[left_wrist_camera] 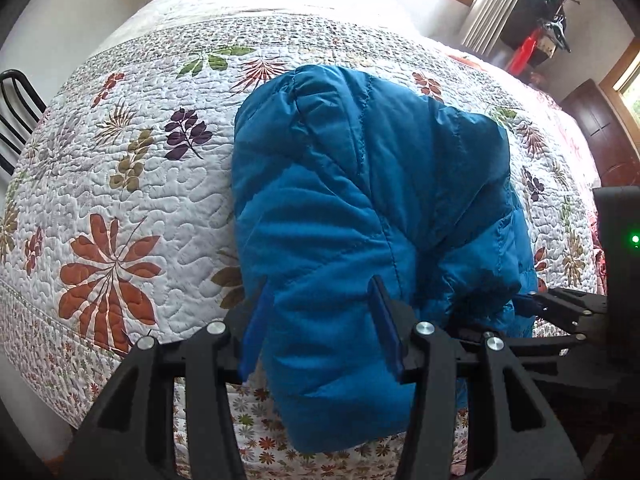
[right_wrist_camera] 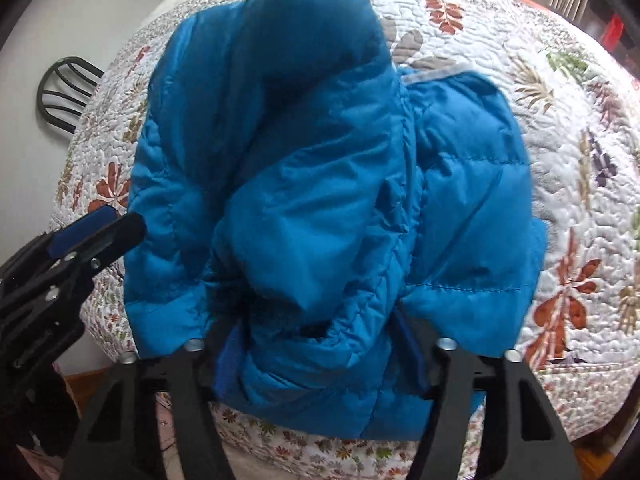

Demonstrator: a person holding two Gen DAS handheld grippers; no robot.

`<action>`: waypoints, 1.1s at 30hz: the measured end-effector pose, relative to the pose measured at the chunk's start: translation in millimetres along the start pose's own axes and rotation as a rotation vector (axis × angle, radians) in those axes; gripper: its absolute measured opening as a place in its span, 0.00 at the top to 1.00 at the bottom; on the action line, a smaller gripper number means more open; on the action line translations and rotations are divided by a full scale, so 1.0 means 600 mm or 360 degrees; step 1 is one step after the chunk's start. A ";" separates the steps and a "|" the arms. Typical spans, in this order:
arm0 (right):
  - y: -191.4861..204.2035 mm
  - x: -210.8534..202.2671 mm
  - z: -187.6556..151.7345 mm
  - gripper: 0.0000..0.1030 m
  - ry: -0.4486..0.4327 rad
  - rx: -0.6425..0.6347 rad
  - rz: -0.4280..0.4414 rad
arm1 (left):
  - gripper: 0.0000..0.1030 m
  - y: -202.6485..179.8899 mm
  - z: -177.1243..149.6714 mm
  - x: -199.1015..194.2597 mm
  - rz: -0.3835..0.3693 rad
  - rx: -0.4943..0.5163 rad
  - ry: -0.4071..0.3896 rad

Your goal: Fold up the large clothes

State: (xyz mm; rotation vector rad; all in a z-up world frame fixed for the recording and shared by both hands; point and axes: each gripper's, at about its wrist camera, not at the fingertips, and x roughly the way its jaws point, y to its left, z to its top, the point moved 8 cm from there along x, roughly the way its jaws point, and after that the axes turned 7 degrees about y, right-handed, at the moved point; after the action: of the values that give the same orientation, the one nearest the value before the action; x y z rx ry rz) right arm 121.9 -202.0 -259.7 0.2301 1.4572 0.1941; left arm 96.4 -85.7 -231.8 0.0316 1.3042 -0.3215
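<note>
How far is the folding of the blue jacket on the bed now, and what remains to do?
Done: the blue jacket already lies bunched in a thick, doubled bundle on the floral quilt. In hand: the left tool and the right tool each have the near edge of the padding between their fingers. Left: the bundle looks lumpy and uneven, so it probably needs another fold and flattening.

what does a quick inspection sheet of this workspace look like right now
surface: bed under a floral quilt, mostly bare around the garment
job's things: blue puffer jacket bunched in a heap near the bed's front edge
clutter: nothing seen on the quilt
grippers: left gripper and right gripper each have jacket fabric between their pads, apparently gripped
cables: nothing seen
surroundings: black chair beside the bed, curtain at a wood-framed window, dark stand with a red item
</note>
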 end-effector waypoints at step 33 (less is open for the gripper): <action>-0.213 -0.021 -0.126 0.81 -0.0231 0.0418 0.0207 | 0.49 -0.132 -0.027 0.047 -0.0022 0.0307 -0.0001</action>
State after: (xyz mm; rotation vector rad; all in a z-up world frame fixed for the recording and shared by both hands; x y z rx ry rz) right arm 44.0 -325.5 -289.7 0.5429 1.3222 0.0881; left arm 67.4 -164.1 -250.7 0.1852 1.2695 -0.4581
